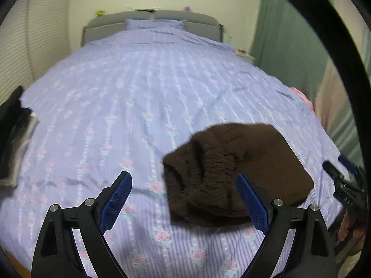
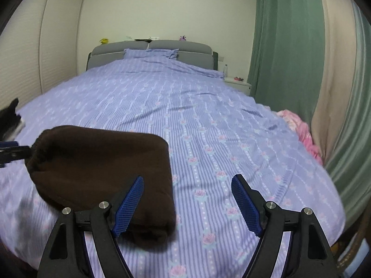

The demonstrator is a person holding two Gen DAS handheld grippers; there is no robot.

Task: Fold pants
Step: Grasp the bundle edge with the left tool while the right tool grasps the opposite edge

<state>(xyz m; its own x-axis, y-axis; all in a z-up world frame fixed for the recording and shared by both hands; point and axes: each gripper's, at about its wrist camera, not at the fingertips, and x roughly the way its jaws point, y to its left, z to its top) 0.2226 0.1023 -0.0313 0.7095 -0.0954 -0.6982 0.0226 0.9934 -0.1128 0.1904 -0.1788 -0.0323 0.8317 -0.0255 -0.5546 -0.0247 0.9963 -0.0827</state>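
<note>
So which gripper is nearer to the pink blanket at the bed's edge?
Right. The right gripper is open above the bedspread, on the side of the pants toward the pink blanket. The left gripper is open at the pants' far side.

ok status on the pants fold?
Left gripper open, right gripper open, both empty. Brown pants folded on the bedspread. Nothing in the way.

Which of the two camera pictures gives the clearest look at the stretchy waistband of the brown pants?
The left wrist view. There the gathered waistband of the pants faces the camera, ruffles and opening visible. In the right wrist view the pants show as a smooth folded bundle; the waistband is only a blurred edge at its far left end.
</note>
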